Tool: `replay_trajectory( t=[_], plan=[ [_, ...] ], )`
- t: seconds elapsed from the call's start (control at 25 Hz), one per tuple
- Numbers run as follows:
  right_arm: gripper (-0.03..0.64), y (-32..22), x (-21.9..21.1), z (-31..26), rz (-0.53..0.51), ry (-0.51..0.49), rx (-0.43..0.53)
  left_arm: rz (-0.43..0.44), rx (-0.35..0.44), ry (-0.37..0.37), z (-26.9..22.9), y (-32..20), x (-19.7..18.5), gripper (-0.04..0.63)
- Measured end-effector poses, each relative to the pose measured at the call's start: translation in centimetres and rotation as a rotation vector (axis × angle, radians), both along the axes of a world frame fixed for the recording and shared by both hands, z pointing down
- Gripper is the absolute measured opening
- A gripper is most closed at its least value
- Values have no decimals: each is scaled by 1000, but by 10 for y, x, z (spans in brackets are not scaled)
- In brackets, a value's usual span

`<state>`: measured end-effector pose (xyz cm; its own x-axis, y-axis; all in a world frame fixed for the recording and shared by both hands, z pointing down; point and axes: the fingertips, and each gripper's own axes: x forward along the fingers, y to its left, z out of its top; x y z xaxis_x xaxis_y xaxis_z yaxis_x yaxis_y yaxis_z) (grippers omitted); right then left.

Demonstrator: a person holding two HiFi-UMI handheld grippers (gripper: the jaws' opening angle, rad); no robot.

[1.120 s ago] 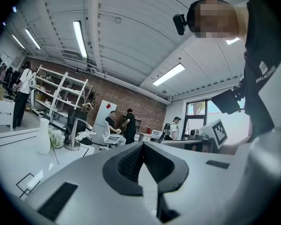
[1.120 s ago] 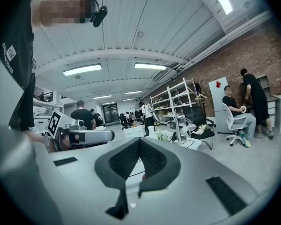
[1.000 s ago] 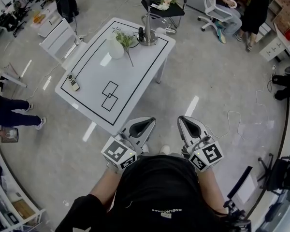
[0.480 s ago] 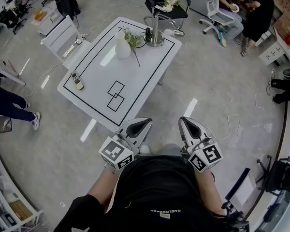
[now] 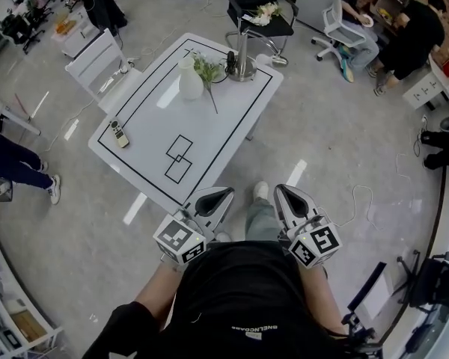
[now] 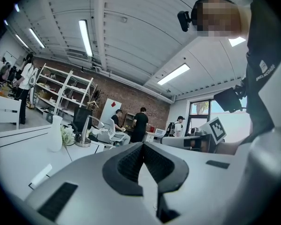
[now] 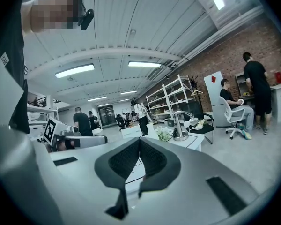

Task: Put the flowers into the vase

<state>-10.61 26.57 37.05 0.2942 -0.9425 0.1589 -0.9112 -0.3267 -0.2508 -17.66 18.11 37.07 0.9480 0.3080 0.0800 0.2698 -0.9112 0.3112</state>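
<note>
A white vase [image 5: 191, 83] stands on the white table [image 5: 153, 118] near its far end, with a green-stemmed flower sprig [image 5: 208, 75] lying beside it. More pale flowers [image 5: 264, 11] rest on a black chair beyond the table. My left gripper [image 5: 223, 194] and right gripper [image 5: 279, 191] are held close to my body, short of the table's near corner, both shut and empty. In the left gripper view the vase [image 6: 55, 133] and flowers [image 6: 67, 136] are far off at the left. The right gripper view shows the flowers [image 7: 164, 135] on the table ahead.
A metal stand [image 5: 243, 66] sits at the table's far edge and a small remote-like device [image 5: 118, 133] at its left side. A white chair [image 5: 97, 60] stands left of the table. People are around the room's edges, and cables lie on the floor at the right.
The table has drifted slightly right and nearer in the head view as I step forward; one foot now shows between the grippers. Both grippers stay shut.
</note>
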Motion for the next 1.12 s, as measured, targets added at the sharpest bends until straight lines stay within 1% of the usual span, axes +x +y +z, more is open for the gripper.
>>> replay_trajectory(
  t=[0.24,0.68,0.88,1.12],
  plan=[
    [11,-19,43,2,-28,-11,26,-19,31,-7,2,-7,35,-3],
    [11,-56,121,30,-99,-78,23,-87,27,-47,21,-41,108,-3],
    [11,-80,162,38,-143,-114,27,-139,28,-59,22,-61,146,-3],
    [11,-110,198,44,-221,-151,19,-213,32,-84,22,-84,177,-3]
  ],
)
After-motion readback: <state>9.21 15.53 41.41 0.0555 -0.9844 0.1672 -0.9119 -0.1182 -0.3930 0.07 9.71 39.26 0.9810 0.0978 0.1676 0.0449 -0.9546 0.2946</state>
